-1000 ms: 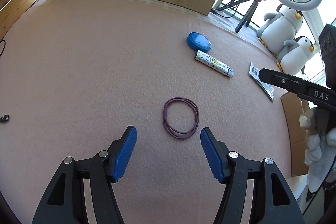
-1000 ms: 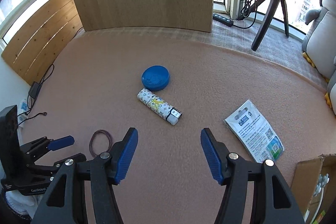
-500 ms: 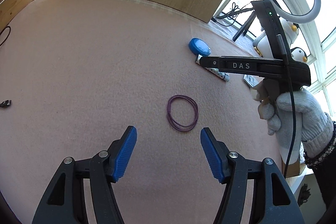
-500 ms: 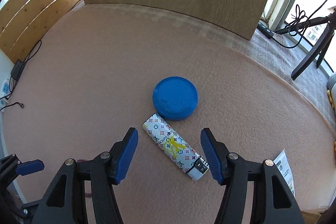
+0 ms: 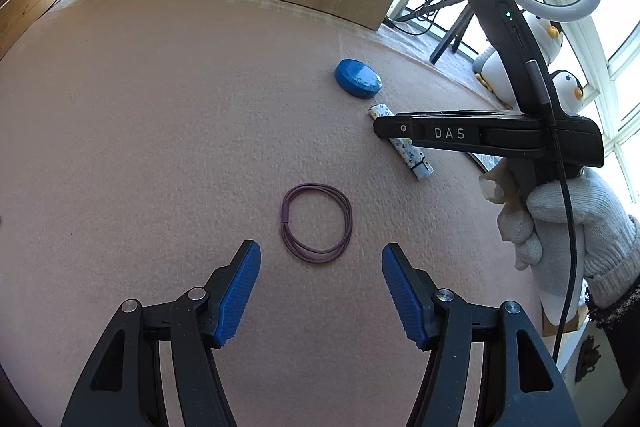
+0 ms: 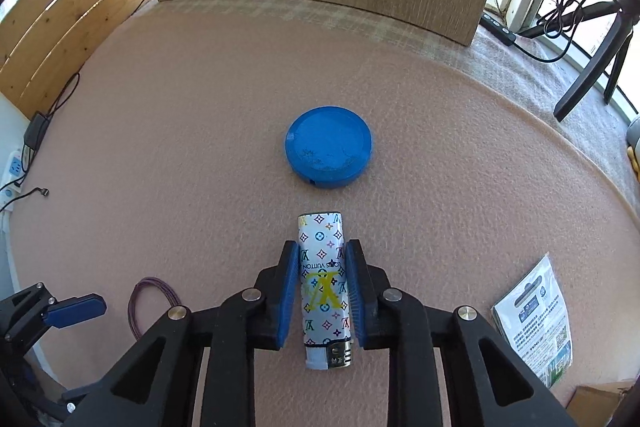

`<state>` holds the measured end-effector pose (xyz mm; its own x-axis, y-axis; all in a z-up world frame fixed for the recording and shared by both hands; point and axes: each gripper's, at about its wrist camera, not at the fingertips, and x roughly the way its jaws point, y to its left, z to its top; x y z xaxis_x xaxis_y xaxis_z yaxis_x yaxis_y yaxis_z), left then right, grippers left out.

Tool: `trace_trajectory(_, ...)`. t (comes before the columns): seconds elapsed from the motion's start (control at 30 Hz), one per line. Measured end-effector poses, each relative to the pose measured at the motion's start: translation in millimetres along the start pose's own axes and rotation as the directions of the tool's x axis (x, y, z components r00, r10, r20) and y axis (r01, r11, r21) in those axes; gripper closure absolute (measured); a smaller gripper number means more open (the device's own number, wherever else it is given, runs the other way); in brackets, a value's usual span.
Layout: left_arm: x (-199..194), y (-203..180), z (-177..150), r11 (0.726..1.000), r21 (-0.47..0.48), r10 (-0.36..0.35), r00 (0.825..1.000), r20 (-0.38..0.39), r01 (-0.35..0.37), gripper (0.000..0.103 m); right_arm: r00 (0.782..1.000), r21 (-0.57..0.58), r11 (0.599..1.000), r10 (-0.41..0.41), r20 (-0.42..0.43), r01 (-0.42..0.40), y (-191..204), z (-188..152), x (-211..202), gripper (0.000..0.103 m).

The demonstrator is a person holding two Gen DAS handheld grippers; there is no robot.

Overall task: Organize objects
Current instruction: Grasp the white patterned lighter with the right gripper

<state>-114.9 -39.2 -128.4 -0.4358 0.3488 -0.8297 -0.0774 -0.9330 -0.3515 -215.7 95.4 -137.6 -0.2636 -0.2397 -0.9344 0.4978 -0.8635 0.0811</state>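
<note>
Okay, right gripper (image 6: pixel 323 297) is clamped on the monogram-print lighter (image 6: pixel 324 287) at lower centre, lengthwise, likely for lifting. Left gripper (image 5: pixel 320 291) is spread wide above the purple hair-tie loop (image 5: pixel 317 227), mid-frame on pink felt mat (image 5: pixel 160 147), probably next.

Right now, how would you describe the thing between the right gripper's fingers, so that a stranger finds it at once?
On the pink felt mat, look just in front of the round blue case. There lies a lighter, clamped between the right gripper's blue pads. Only it has a white wrap with colourful monogram symbols and a metal cap.
</note>
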Motion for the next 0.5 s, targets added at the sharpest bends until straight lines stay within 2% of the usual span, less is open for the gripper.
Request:
trace_trajectory(0.13, 9.7, -10.5, 3.8, 0.999, 0.030, 0.026, 1.000, -0.014, -0.026, 0.036, 1.000, -0.001, 1.000, 0.003, 0.000, -0.003, 2.5, -16.9, -5.3, 0.082)
trace_trajectory(0.33, 22.0, -13.6, 8.1, 0.992, 0.073, 0.103, 0.994, -0.022, -0.101, 0.036, 0.999, 0.060, 0.998, 0.036, 0.005, -0.036, -2.1, -49.5, -17.6, 0.082)
trace_trajectory(0.5, 28.5, -21.7, 10.4, 0.975, 0.148, 0.170, 0.985, -0.028, -0.164, 0.036, 0.999, 0.087, 0.996, 0.028, 0.024, -0.030, 0.0, -80.3, -29.5, 0.082)
